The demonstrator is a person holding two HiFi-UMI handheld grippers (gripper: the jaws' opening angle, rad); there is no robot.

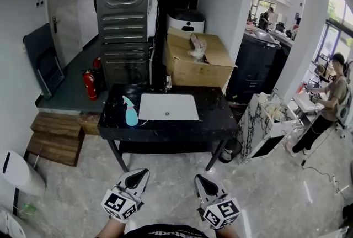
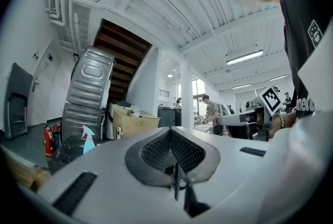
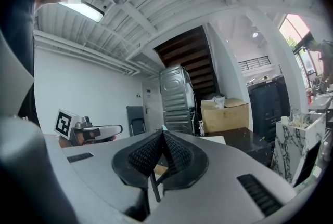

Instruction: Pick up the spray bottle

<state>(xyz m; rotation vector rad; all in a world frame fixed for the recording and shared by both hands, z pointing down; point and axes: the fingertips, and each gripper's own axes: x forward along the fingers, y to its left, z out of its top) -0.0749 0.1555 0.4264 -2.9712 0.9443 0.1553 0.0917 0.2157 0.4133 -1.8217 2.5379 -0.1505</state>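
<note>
Left hand-held gripper (image 1: pixel 137 177) and right hand-held gripper (image 1: pixel 204 183), both closed and empty, hang over open floor (image 1: pixel 171 173) short of the counter (image 1: pixel 215 115), with the spray bottle (image 1: pixel 130 111) near its left edge.

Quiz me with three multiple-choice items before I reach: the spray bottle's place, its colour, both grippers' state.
1. Where is the spray bottle? A on the black table, left of the sink; B inside the sink; C at the table's right end.
2. Its body colour? A red; B teal; C yellow.
3. The left gripper and right gripper are? A both open; B both shut, empty; C gripping the bottle.
A: head view shows it beside the sink. B: teal there. B: jaws together, nothing between.
</note>
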